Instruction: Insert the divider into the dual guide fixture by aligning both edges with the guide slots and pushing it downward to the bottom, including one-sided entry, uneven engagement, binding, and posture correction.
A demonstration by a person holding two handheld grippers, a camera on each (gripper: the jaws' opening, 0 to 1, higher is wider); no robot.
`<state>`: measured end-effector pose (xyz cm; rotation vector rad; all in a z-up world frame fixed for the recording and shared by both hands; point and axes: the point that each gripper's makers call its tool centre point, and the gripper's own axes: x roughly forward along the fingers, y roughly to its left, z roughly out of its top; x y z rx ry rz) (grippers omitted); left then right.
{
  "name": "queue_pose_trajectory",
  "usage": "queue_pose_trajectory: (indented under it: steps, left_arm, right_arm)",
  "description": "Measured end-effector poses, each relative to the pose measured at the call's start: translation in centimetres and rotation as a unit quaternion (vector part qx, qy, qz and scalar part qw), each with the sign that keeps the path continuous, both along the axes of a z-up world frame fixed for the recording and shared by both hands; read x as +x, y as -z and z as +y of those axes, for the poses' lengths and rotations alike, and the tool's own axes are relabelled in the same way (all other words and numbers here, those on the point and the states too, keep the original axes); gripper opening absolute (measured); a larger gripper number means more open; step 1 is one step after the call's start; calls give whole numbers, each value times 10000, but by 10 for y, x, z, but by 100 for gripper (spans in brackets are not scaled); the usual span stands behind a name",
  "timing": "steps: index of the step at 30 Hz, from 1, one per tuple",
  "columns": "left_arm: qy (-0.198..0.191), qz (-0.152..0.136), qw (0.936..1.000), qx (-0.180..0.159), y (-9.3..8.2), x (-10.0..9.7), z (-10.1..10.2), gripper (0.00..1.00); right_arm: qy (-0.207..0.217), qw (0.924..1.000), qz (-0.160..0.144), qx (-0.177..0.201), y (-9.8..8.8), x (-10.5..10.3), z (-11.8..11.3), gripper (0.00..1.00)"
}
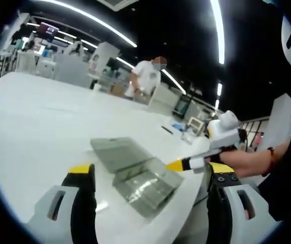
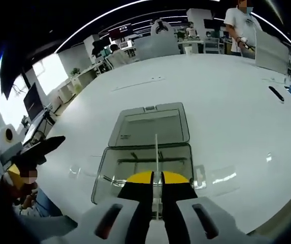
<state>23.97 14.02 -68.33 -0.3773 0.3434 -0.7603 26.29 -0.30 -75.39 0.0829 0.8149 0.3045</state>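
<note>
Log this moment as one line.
right gripper: shut on divider | over fixture | left gripper: open | lid: open

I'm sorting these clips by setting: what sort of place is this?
Probably an open-plan lab or office workspace: a big white table, long strip ceiling lights, and rows of desks with monitors behind it.

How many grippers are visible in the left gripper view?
2. The left gripper, white with yellow-tipped black fingers, rises from the bottom; the right gripper, alike, enters from the right, its tip at the clear plastic box.
</note>
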Motion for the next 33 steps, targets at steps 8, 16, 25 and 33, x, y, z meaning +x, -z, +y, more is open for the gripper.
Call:
queue_pose_trajectory:
  steps: [8,16,25,33]
  left_arm:
    - [-10,-3,10000,9,0,0,2,89]
    - [-15,-4,10000,-1,0,-1,2,89]
    - [-44,-2,10000,-12,-1,-1,4,89]
    - [-28,0,10000,-1,-1,-2,2,89]
  right_arm:
    - [70,10000,12,-24,0,0,-2,0]
    - [47,10000,20,-54,3,0,-2,0]
    - [12,10000,31,-93,5,1,-1,0]
    - [-170,9997,38,-184,11,2,6,0]
